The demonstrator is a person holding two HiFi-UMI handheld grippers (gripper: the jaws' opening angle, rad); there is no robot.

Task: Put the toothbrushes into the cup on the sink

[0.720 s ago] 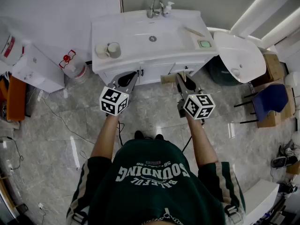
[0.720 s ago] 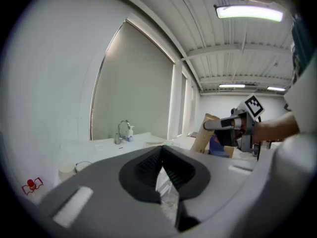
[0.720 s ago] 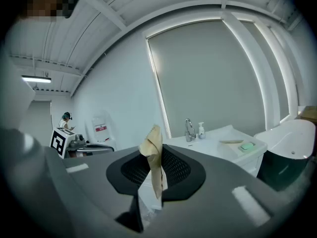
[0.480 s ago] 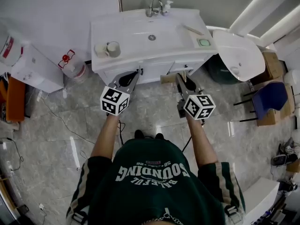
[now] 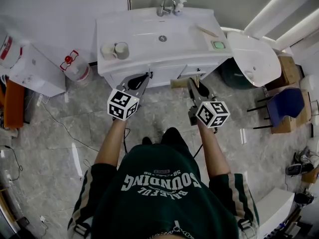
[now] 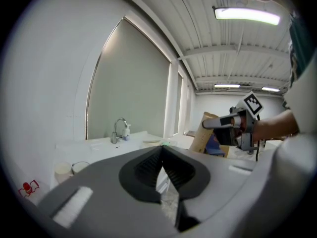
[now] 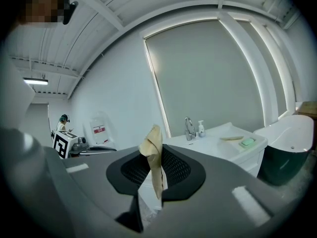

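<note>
White sink [image 5: 144, 34] at far centre; just near of it, above the floor, the left gripper [image 5: 147, 76] has its jaws closed together on nothing, and the right gripper [image 5: 191, 80] has its jaws nearly closed, clamped on a tan toothbrush [image 5: 178, 83] that sticks out to the left. Two cups [image 5: 121, 51] stand on the sink's left edge. A second toothbrush [image 5: 206, 32] lies on its right edge, well apart from the cups.

The person stepped toward the sink [image 5: 134, 21]: one dark leg [image 5: 172, 135] swung out ahead of the green shirt [image 5: 159, 193], where only two shoe tips had shown. The head view drifted slightly, and the white cabinet [image 5: 35, 71] slid nearer the left edge.
</note>
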